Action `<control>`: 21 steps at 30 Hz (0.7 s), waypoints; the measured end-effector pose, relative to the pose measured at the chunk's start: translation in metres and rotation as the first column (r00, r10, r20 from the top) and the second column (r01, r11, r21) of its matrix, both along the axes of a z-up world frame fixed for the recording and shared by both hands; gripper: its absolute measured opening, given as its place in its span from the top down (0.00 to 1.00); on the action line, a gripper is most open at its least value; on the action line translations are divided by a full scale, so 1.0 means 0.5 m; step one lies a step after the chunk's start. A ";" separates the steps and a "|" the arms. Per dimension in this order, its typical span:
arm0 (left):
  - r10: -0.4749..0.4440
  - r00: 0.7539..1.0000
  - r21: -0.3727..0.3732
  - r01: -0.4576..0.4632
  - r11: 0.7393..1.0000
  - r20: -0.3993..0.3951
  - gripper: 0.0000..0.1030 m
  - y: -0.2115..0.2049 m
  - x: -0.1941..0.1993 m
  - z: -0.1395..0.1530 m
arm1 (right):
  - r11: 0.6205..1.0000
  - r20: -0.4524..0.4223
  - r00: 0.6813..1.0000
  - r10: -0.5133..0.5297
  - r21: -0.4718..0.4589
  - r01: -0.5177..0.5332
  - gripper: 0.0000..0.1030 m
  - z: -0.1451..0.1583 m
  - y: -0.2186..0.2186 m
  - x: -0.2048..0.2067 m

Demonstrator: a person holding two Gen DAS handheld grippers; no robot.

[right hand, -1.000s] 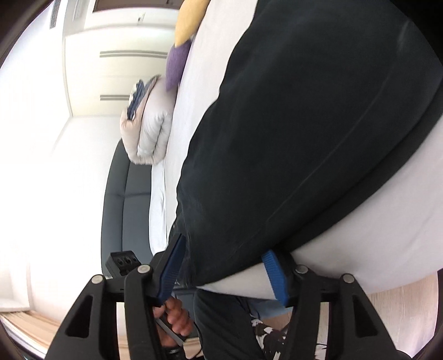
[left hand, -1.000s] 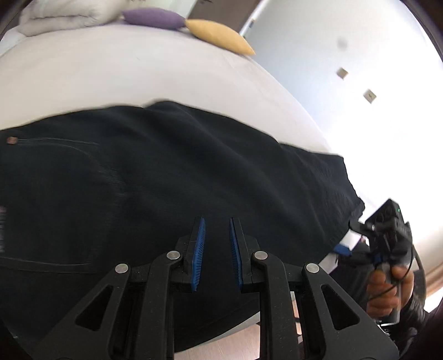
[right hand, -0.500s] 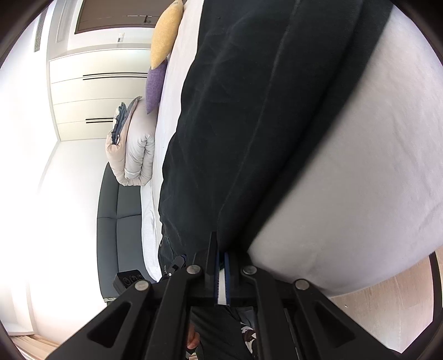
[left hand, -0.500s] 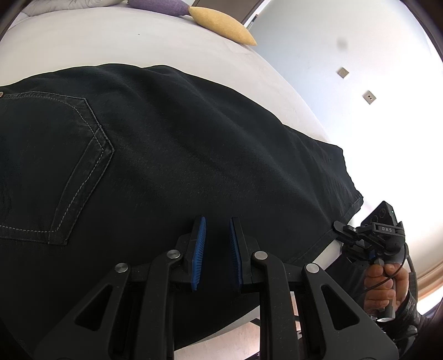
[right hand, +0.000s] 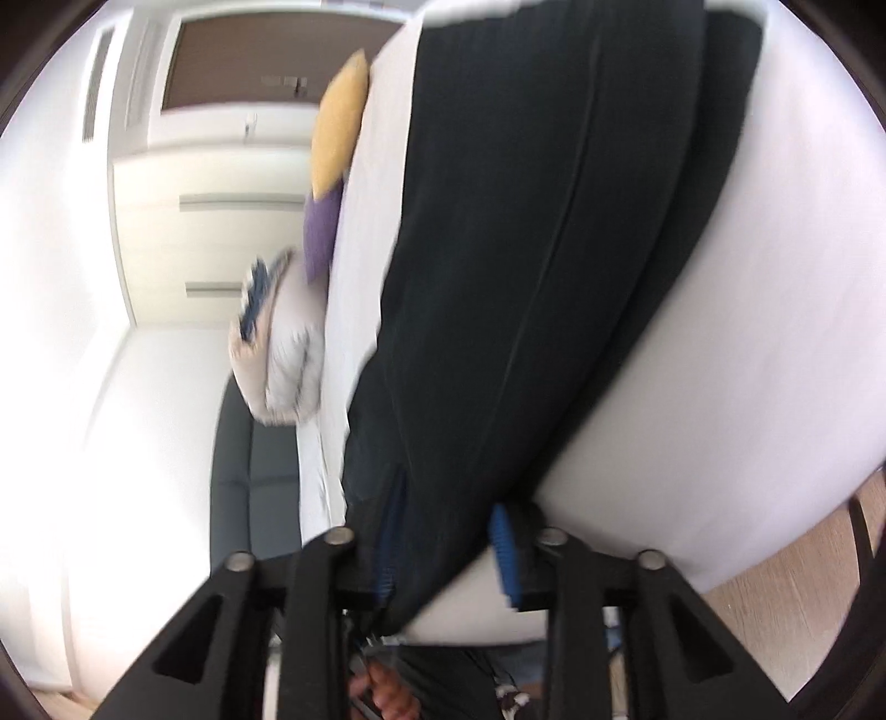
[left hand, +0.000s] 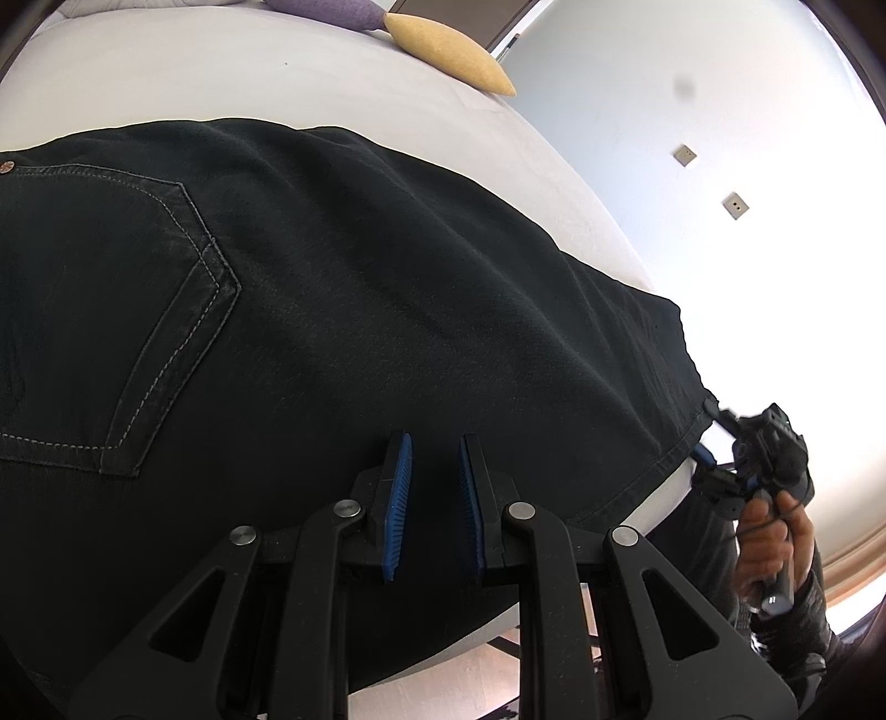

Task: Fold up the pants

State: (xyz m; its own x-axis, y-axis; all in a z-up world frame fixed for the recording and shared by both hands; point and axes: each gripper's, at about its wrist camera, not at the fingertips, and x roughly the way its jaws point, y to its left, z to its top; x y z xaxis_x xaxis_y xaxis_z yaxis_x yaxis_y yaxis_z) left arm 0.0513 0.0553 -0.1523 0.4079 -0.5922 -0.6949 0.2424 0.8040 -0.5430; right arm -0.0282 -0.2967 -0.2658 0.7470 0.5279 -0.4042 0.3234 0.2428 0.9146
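Black pants lie spread flat across a white bed, running from the waist at the left, where a stitched back pocket shows, to the leg hems at the right, near the bed's edge. A yellow cushion and a purple cushion sit at the far side of the bed.

The left gripper hovers over the near edge of the pants, its blue pads a narrow gap apart with nothing between them; dark cloth is only seen beyond the gap.

In the left wrist view, the right gripper sits at the right end of the pants by the hem, with the person's hand wrapped on its handle. In the blurred right wrist view, the right gripper has its jaws opening; the hem end of the pants lies between the blue pads, but the pads do not press on it. A folded pale duvet rests at the far end of the bed, beside a dark sofa. Wood floor shows at the near right.
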 end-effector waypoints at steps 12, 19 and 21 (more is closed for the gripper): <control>0.001 1.000 -0.006 -0.001 1.000 -0.004 0.84 0.007 0.002 -0.001 | 0.982 -0.055 0.983 -0.174 -0.078 0.170 0.94 0.012 -0.123 -0.070; 0.034 0.999 -0.013 -0.034 0.999 -0.007 0.83 0.020 0.017 0.040 | 0.874 0.050 0.981 -0.185 -0.448 0.188 0.56 0.201 -0.113 -0.068; 0.033 0.999 -0.026 -0.033 0.999 -0.001 0.83 0.019 0.040 0.054 | 0.887 0.058 0.998 -0.033 -0.459 0.056 0.57 0.224 -0.055 -0.011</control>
State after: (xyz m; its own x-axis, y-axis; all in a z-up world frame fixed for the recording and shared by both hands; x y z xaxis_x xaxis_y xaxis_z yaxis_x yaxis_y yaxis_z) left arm 0.0711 0.0649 -0.1254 0.4270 -0.5967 -0.6794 0.2160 0.7969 -0.5642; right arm -0.0335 -0.3243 -0.1541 0.7893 0.2571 -0.5576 0.3034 0.6263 0.7182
